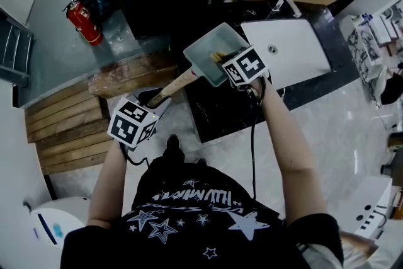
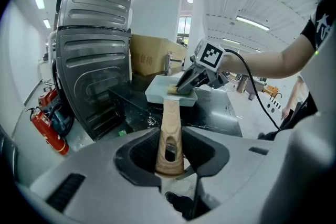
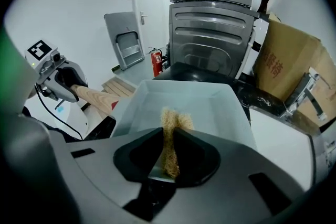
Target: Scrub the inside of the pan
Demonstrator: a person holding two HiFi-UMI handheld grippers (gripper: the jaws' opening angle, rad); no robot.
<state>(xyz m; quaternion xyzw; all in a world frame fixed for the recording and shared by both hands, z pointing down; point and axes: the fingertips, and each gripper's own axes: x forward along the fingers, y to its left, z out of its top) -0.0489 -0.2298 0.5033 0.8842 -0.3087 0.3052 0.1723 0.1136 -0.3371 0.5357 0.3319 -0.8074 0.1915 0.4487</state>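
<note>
My left gripper (image 2: 169,153) is clamping the wooden handle (image 2: 170,118), steadying the pan (image 3: 212,102); my right gripper (image 3: 170,160) is pinching the scrubber (image 3: 171,126) just ahead; I am aiming for even pressure, corners included.

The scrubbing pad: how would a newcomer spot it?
Find the black counter beside the white sink; a pale square pan with a wooden handle is held above it. Inside it, pinched in the right gripper, is the pad: straw-coloured and fibrous, unlike the smooth pan.
</note>
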